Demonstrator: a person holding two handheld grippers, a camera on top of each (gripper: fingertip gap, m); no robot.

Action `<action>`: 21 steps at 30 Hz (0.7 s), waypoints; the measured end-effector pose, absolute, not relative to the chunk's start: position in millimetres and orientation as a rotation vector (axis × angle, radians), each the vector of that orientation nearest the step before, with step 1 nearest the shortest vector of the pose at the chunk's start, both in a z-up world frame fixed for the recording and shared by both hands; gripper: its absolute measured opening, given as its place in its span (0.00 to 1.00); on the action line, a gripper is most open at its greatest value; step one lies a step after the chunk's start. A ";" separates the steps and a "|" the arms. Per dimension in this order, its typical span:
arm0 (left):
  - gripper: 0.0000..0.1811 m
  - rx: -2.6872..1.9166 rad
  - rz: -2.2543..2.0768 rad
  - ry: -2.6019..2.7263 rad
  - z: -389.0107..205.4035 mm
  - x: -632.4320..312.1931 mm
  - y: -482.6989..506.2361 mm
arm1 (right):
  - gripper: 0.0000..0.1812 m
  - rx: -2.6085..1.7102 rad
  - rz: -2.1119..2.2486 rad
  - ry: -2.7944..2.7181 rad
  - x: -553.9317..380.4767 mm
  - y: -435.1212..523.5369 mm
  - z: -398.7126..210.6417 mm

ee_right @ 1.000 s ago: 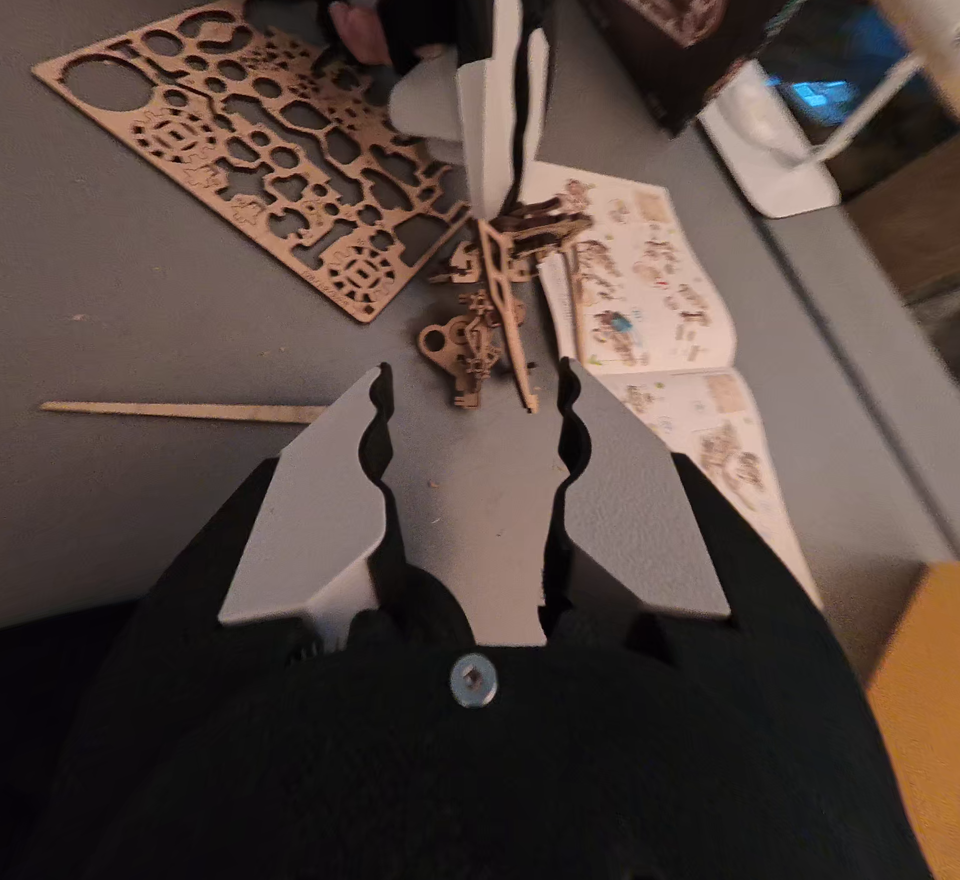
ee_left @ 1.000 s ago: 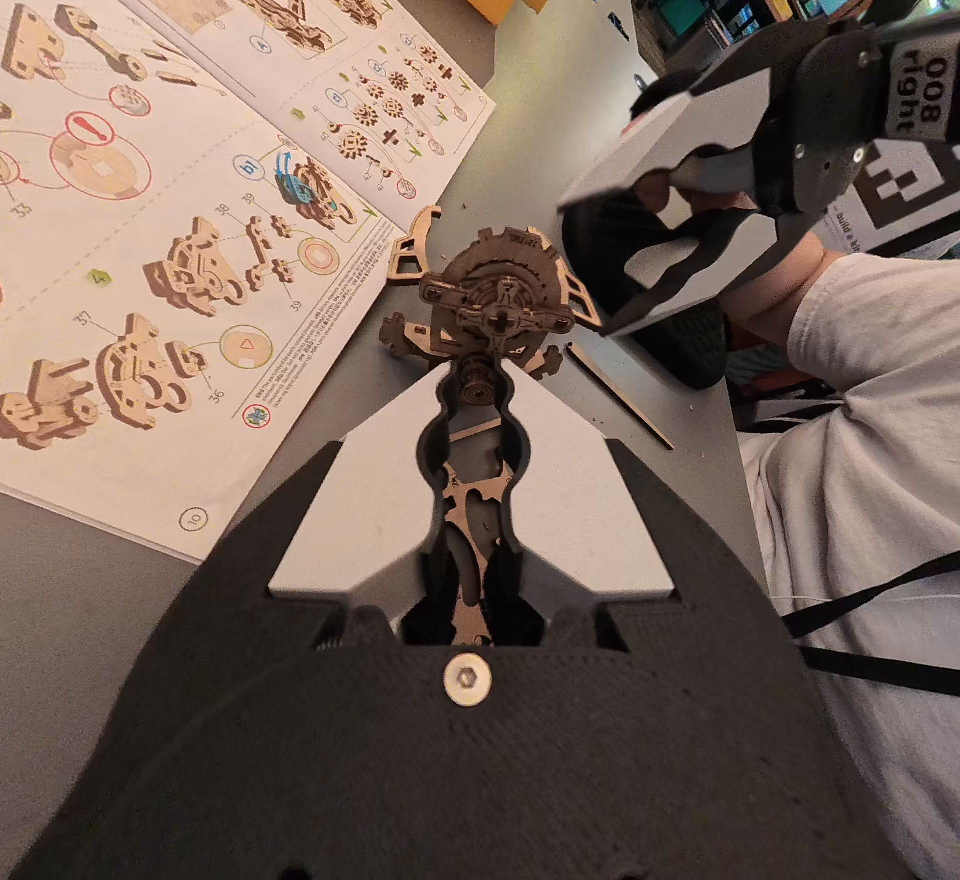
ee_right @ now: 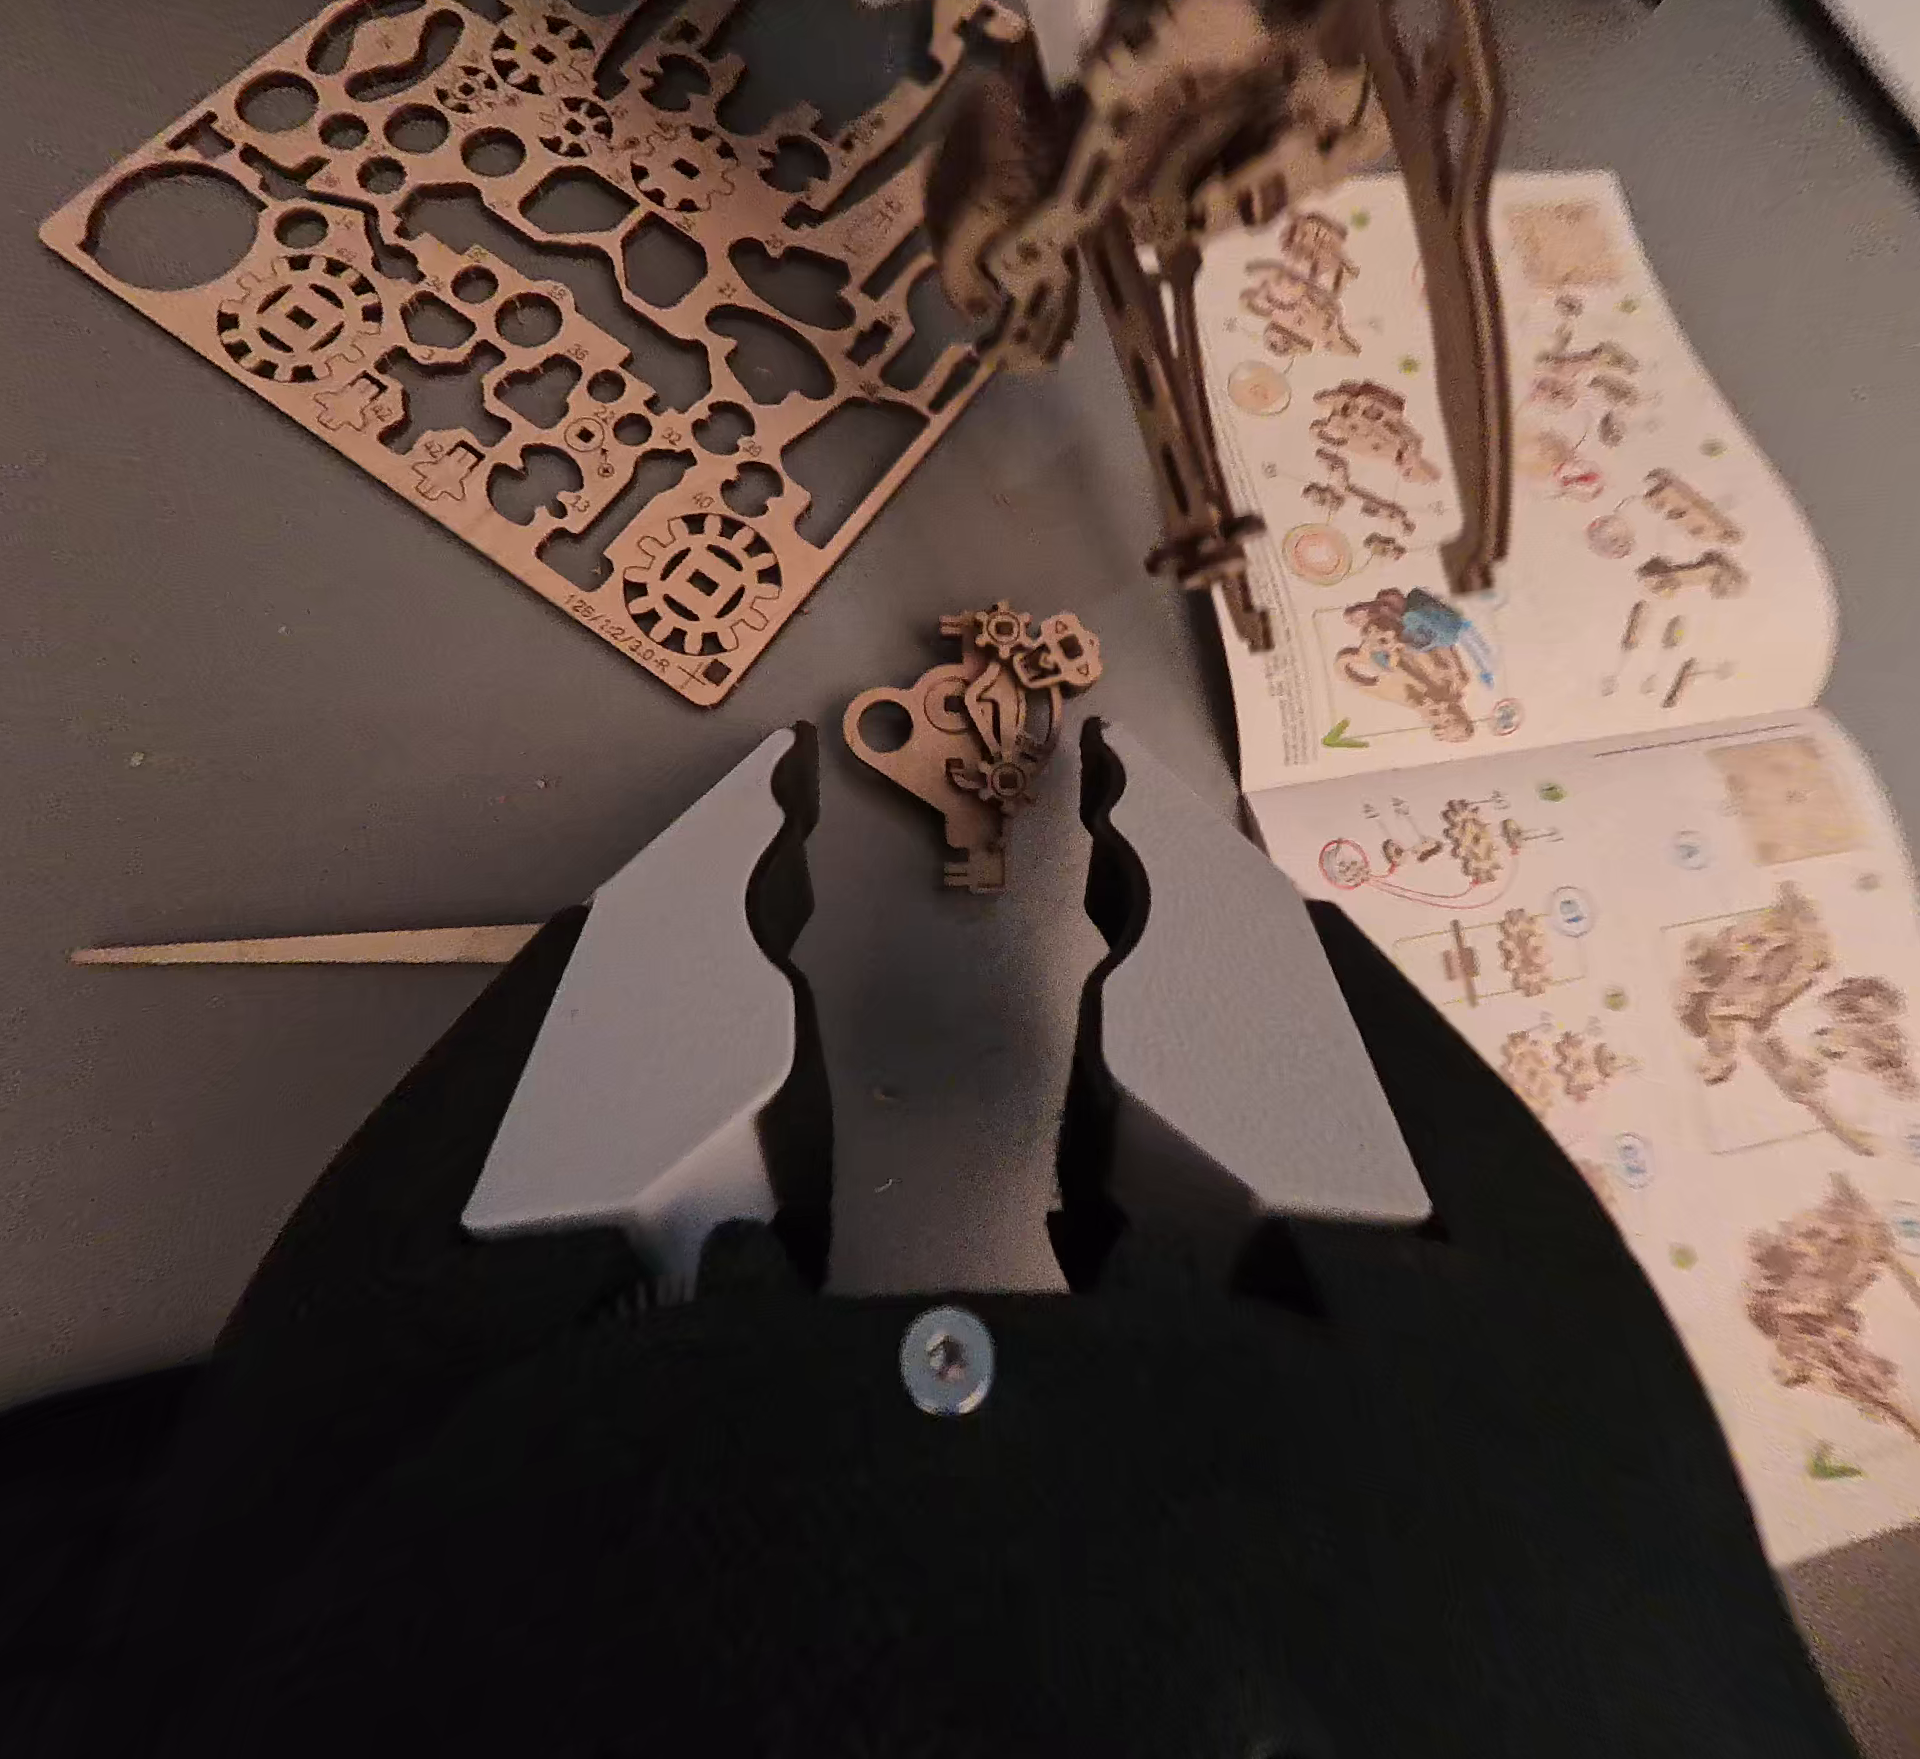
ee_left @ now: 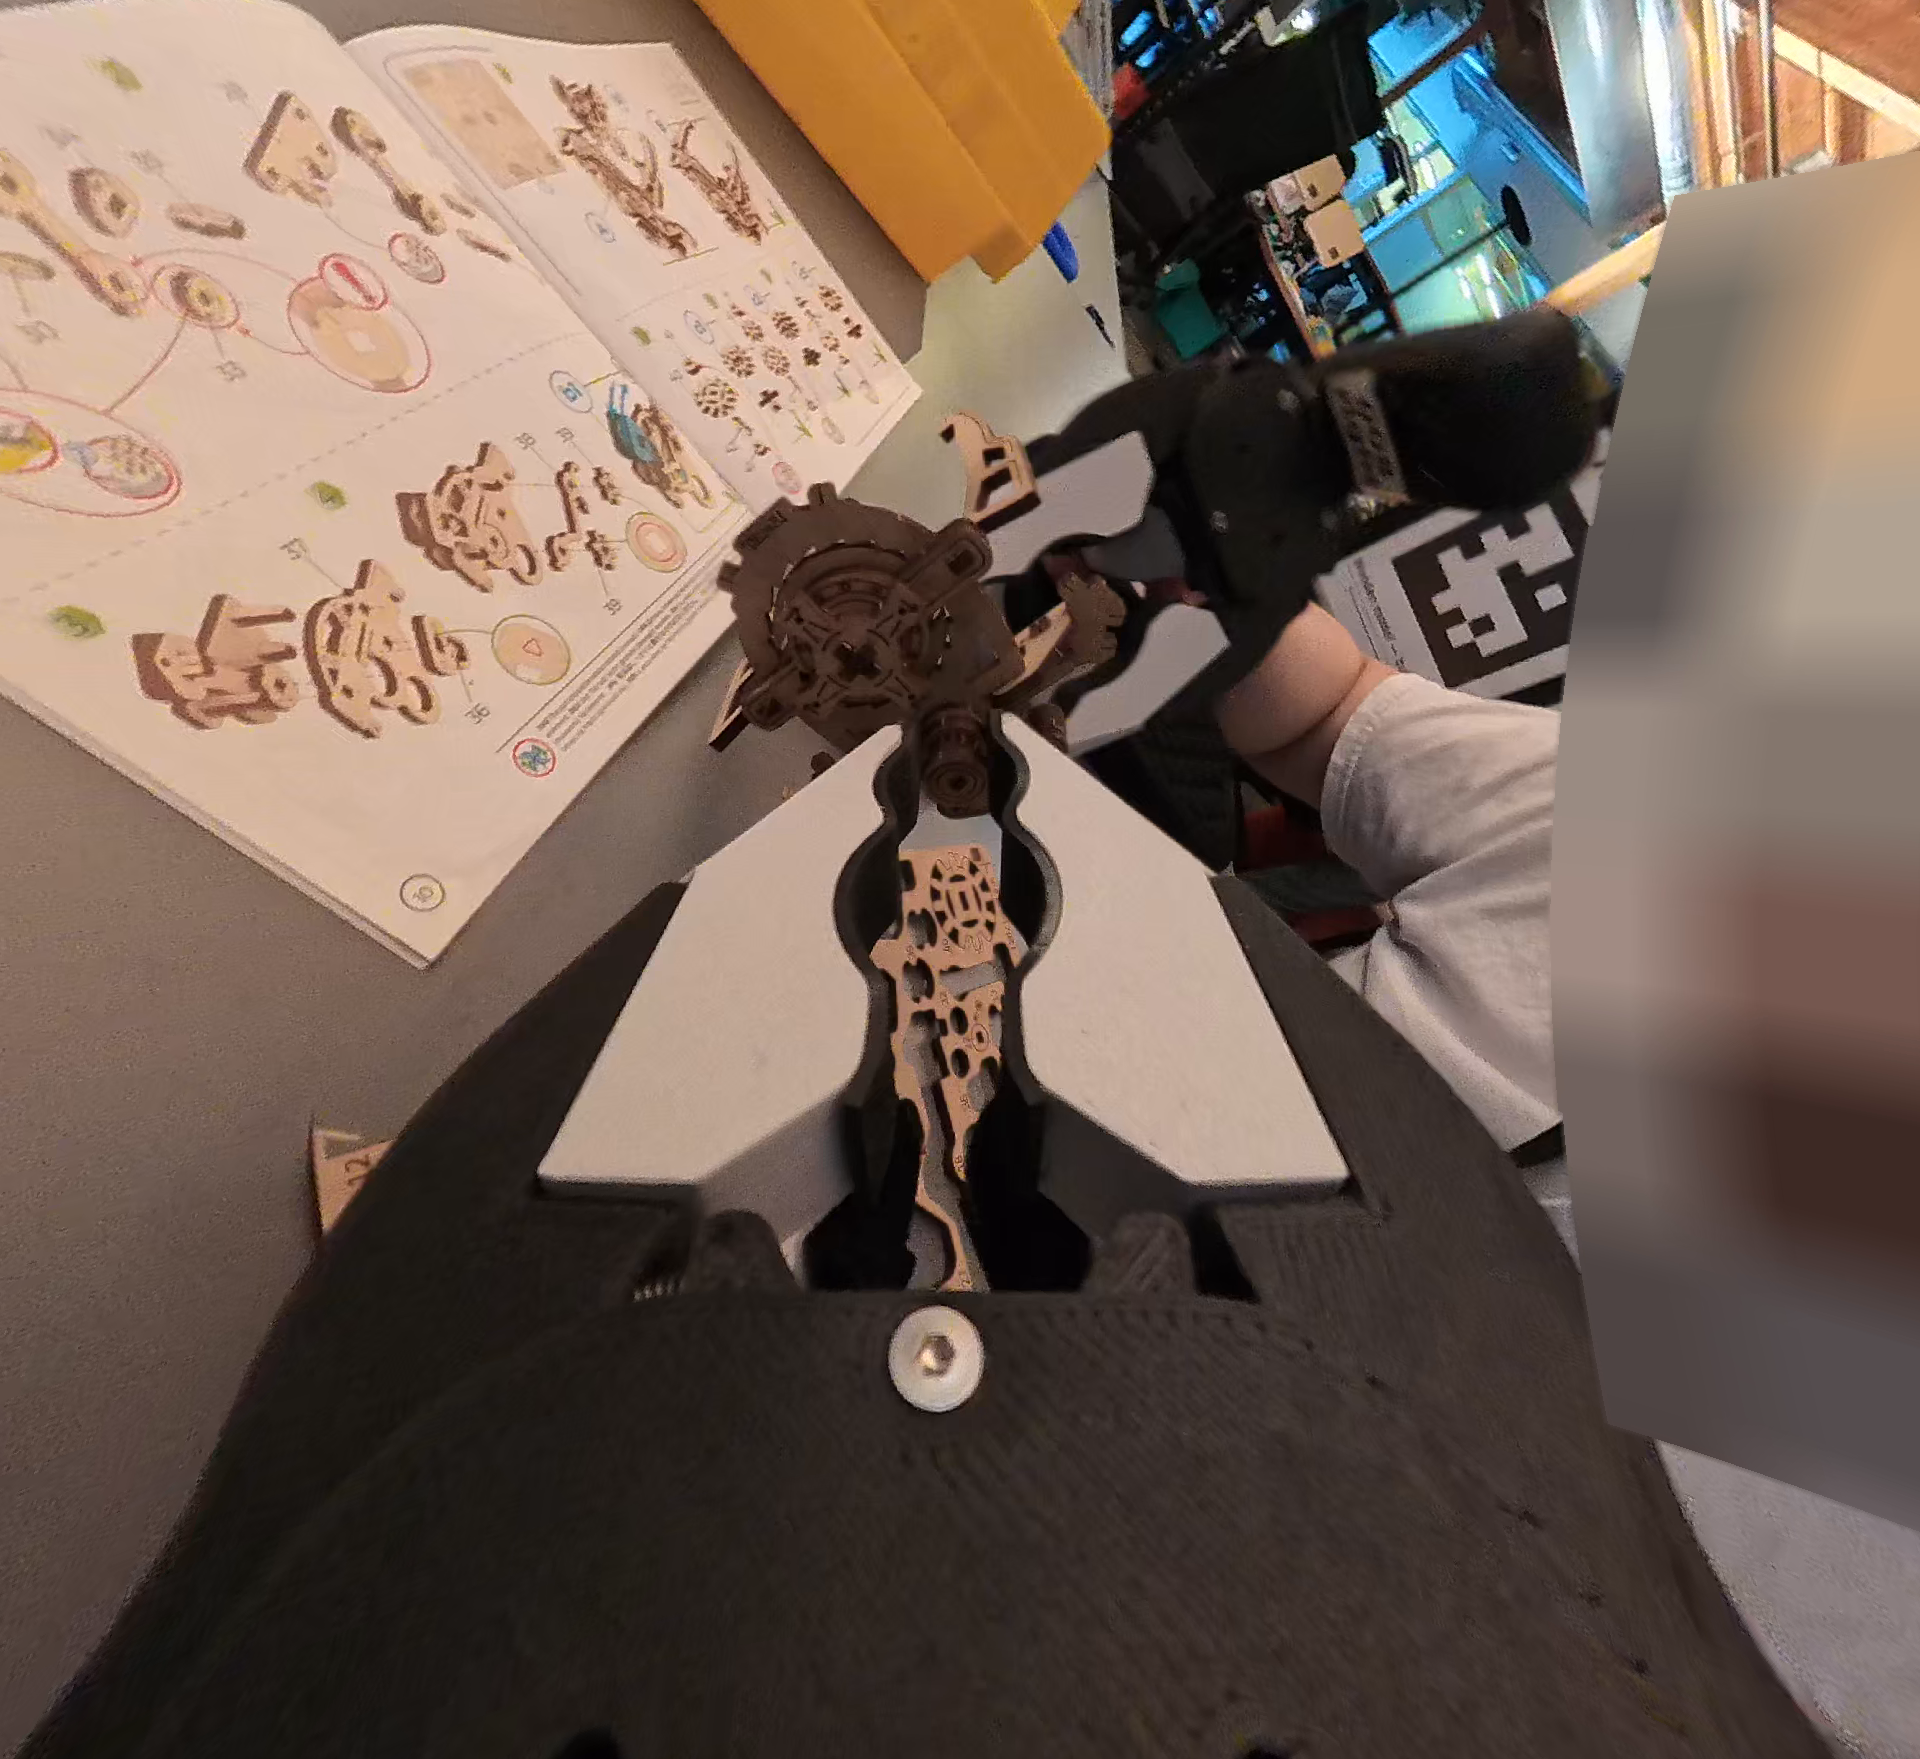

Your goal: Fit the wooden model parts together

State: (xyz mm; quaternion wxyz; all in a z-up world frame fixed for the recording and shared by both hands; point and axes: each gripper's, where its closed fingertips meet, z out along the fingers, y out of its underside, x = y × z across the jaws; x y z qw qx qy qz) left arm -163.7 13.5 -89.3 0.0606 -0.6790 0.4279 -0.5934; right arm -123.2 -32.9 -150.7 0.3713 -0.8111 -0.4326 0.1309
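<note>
1 wooden model held; 1 loose part; 2 grippers.

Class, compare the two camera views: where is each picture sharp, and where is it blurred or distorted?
Left wrist view: held wooden assembly fairly sharp, instruction booklet soft, wide-angle bending at the edges. Right wrist view: small wooden part and punched sheet sharp; the lifted assembly smeared by motion blur.
</note>
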 end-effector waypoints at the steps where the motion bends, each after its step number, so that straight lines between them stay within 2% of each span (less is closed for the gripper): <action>1: 0.06 -2.025 -1.796 1.314 -86.7 -164.8 12.7 | 0.28 -2.121 0.366 -1.100 -121.8 -32.6 -154.8; 5: 0.06 -1.940 -1.741 1.375 -84.1 -168.4 14.8 | 0.22 -2.145 0.444 -1.109 -124.2 -34.0 -156.5; 11: 0.06 -1.912 -1.739 1.413 -87.9 -168.4 12.7 | 0.22 -2.085 0.379 -1.131 -120.1 -37.0 -150.5; 17: 0.06 -1.748 -1.485 1.566 -90.3 -160.8 3.3 | 0.22 -1.795 0.417 -0.983 -124.1 -44.0 -91.4; 21: 0.06 -1.633 -1.372 1.620 -85.5 -152.9 -7.9 | 0.22 -1.727 0.263 -0.931 -120.2 -35.7 -76.1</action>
